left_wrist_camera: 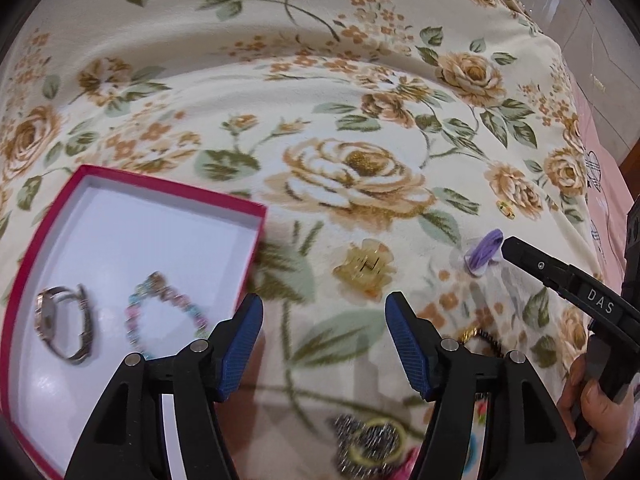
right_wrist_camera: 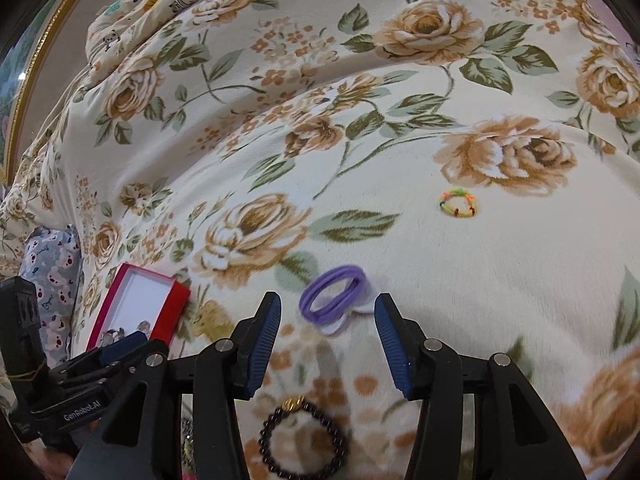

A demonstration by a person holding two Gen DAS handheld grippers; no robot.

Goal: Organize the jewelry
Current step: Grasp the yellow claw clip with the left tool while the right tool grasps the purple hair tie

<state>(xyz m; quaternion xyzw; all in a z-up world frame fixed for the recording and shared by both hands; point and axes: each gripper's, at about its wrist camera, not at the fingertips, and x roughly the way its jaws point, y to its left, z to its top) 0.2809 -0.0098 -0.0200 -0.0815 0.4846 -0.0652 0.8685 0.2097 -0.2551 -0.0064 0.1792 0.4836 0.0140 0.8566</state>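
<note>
On the floral bed (right_wrist_camera: 500, 280), our right hand-held gripper (right_wrist_camera: 326, 340) stands spread just short of the purple hair tie (right_wrist_camera: 334, 294); left hand-held gripper (left_wrist_camera: 324, 344) spread, empty. Next we judge: advance, pinch, carry to box (left_wrist_camera: 256, 216).

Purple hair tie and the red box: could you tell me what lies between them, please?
A yellow hair clip on the floral blanket, seen in the left wrist view.

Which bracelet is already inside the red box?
The pastel beaded bracelet, lying beside the watch; the dark beaded bracelet lies on the blanket.
</note>
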